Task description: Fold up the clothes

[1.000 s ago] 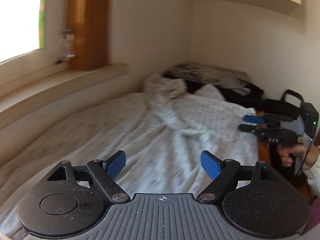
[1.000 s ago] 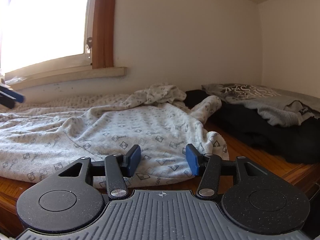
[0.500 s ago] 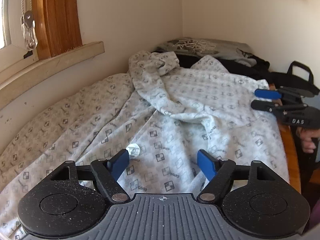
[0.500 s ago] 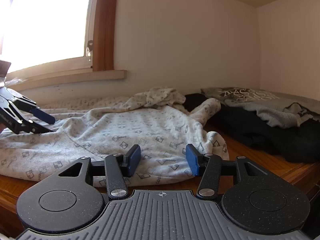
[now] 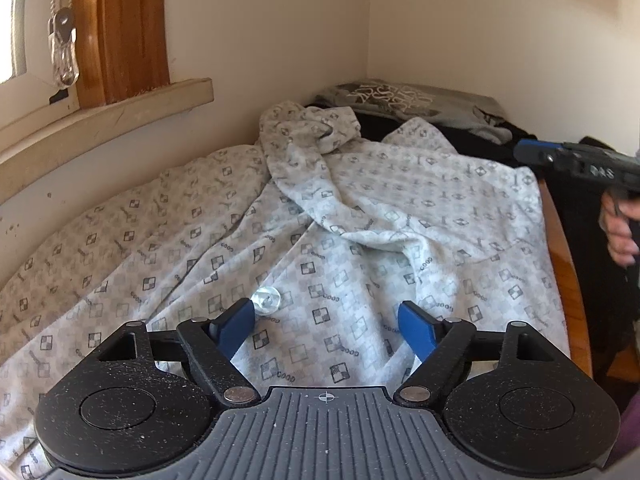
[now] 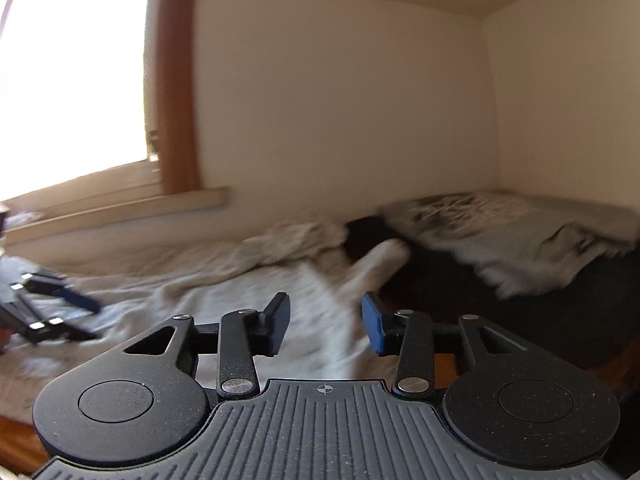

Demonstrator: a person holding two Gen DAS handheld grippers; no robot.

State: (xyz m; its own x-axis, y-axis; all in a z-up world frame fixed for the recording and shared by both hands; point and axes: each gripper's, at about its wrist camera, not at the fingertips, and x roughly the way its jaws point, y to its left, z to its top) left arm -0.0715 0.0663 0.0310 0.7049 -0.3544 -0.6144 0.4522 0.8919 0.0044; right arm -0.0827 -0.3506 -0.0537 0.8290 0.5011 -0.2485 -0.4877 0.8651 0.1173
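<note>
Rumpled soft patterned garment [image 5: 360, 216], clear round button [image 5: 267, 299], blurred, seemingly grey folded pile [image 6: 520, 232]

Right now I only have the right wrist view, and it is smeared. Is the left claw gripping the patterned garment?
Observer: No. The left claw is open over the patterned garment, with nothing between its fingers.
Reviewer: Anything lying on the cloth near it?
Observer: A small clear round piece, perhaps a button, sits just beyond its left finger.
Reviewer: Who is holding the right claw?
Observer: A hand grips the handle of the right claw, past the garment's right edge.
</note>
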